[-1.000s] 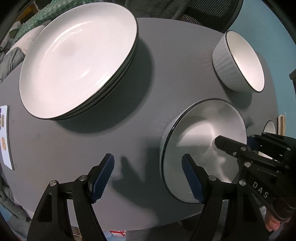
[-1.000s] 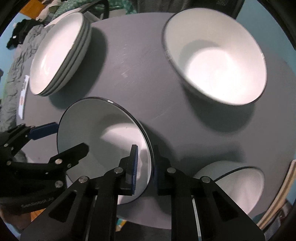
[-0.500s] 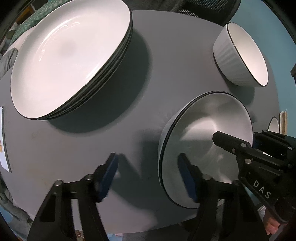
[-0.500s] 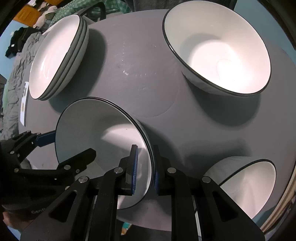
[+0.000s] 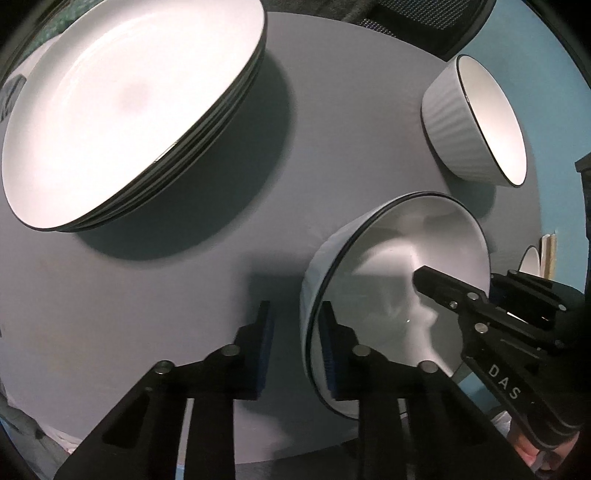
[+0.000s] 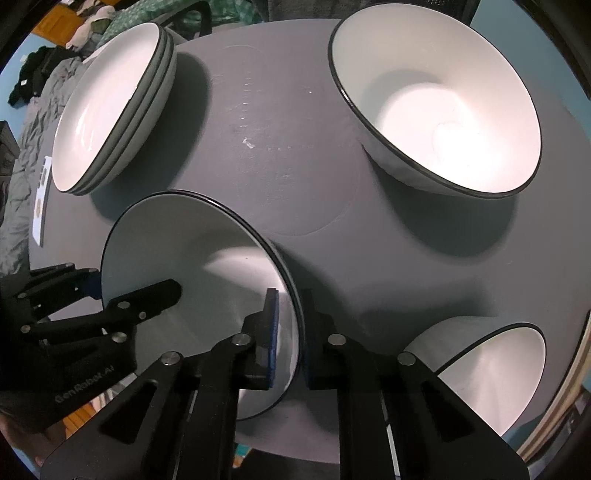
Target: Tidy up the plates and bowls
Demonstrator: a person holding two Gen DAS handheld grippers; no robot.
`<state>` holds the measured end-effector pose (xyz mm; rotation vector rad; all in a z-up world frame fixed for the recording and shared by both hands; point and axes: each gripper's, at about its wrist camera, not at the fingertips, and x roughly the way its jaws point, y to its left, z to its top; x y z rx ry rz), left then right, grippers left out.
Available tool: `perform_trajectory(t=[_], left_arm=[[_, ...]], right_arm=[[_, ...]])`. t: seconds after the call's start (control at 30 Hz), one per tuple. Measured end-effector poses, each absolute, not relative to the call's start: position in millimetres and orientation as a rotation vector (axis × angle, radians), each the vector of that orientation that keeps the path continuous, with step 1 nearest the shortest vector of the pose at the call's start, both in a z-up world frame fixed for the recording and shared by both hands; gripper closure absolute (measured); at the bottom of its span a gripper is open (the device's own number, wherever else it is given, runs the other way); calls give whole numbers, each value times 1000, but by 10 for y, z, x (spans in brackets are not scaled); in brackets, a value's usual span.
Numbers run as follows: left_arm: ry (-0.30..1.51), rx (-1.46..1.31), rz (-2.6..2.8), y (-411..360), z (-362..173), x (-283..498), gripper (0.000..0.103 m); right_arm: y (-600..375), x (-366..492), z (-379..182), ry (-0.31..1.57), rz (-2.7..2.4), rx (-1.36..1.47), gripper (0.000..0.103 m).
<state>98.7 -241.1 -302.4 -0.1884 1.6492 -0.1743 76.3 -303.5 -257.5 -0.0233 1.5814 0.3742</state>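
A white bowl with a black rim sits near the front edge of the grey round table. My left gripper straddles its near-left rim, jaws narrowed but still a little apart from the wall. My right gripper is shut on the bowl's opposite rim. A stack of white plates stands at the far left. A second large bowl stands at the far right. A smaller bowl sits at the near right.
A paper card lies at the table's left edge. Rumpled grey bedding lies beyond it. A dark chair back stands behind the table. The wall is teal.
My left gripper has moved right onto the bowl's rim and its jaws have narrowed around it. The right gripper stays clamped on the other side.
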Motion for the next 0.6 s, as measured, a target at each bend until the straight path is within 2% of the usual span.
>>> perform_trajectory(t=[0.1, 0.6], left_arm=[[1652, -168, -195, -2378, -3039, 937, 92], [1650, -167, -178, -2350, -2929, 957, 94]], right_arm=[[-3026, 762, -2572, 1580, 371, -34, 95], [-3100, 772, -2526, 1591, 368, 15, 97]])
